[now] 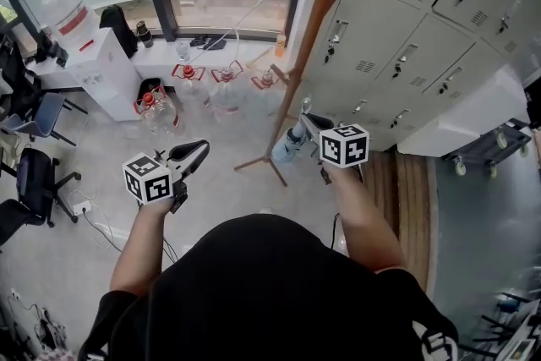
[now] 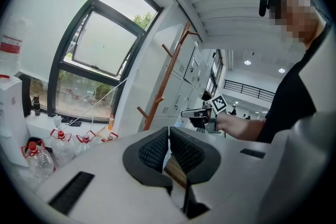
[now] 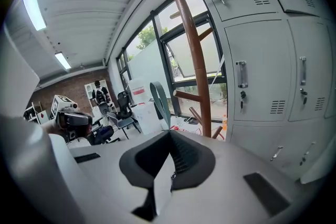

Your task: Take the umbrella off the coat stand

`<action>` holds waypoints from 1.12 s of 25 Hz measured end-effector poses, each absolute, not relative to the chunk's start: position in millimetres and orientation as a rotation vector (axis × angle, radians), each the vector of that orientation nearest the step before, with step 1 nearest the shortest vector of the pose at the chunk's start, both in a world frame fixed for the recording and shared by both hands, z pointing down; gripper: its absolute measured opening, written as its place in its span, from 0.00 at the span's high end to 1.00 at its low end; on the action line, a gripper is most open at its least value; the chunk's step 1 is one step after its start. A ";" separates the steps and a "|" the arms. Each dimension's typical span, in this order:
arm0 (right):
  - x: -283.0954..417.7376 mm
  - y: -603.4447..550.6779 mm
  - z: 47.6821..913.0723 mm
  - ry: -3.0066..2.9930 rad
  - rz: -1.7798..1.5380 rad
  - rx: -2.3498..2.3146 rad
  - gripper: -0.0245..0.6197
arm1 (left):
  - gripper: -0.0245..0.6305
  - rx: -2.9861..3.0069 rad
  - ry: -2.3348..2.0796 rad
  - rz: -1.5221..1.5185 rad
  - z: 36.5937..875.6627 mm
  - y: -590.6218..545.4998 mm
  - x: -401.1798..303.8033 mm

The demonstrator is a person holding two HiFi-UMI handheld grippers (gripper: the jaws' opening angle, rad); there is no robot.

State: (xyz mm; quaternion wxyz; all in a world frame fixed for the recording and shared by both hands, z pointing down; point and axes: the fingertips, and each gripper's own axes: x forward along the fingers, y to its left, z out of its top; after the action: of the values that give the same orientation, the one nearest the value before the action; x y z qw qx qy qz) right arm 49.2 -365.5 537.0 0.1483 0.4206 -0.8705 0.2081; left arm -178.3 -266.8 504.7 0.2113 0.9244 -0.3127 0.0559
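— Head view first: where is the umbrella from us?
— The umbrella (image 1: 290, 145) is a short, folded, bluish bundle just beside the lower pole of the coat stand (image 1: 313, 30). It sits at the tip of our right hand-held gripper (image 1: 309, 123). Its long axis slants from that tip down toward the stand's feet. Our left hand-held gripper (image 1: 193, 153) is well apart from it, out over the floor (image 1: 76, 258).

— And the left gripper view?
— There our jaws are drawn almost together with nothing between them. The stand rises ahead and to the right, with the other gripper beside it. The umbrella itself doesn't show.

— The right gripper view?
— Our jaws are pressed together, and a grey-green strap loop (image 3: 158, 99) stands straight up out of their tips. We judge that we're gripping the umbrella by its strap. The pole passes just right of the loop, and one peg (image 3: 189, 96) pokes out beside it. The loop looks free of that peg, though we can't tell for sure.

— So which arm matters?
— The right one, which is by far the nearer. We think the next move is to draw the strap away from the pole, toward us and to the left, keeping the bundle clear of the pegs
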 end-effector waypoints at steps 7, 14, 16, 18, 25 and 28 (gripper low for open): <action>52.9 -351.0 536.6 -2.499 0.606 1.237 0.94 | 0.92 2.587 -0.838 0.163 502.7 -259.8 -175.4; 57.6 -340.3 531.4 -2.502 0.608 1.255 0.94 | 0.92 2.602 -0.804 0.170 501.9 -254.4 -167.0; 58.4 -336.8 530.7 -2.505 0.609 1.255 0.94 | 0.92 2.607 -0.796 0.173 502.1 -252.1 -164.0; 59.1 -333.2 529.5 -2.509 0.608 1.255 0.94 | 0.92 2.610 -0.788 0.177 502.5 -249.7 -161.6; 64.6 -327.1 527.8 -2.513 0.630 1.267 0.94 | 0.92 2.616 -0.776 0.177 501.2 -247.2 -158.2; 66.1 -326.0 526.6 -2.514 0.636 1.271 0.94 | 0.92 2.616 -0.775 0.179 500.4 -246.8 -157.3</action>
State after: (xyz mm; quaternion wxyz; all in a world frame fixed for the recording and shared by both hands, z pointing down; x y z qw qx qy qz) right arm 66.1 -326.0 526.6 0.1264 0.4366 -0.8636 0.2185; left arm -157.3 -246.8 500.4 0.2024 0.9370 -0.2775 0.0642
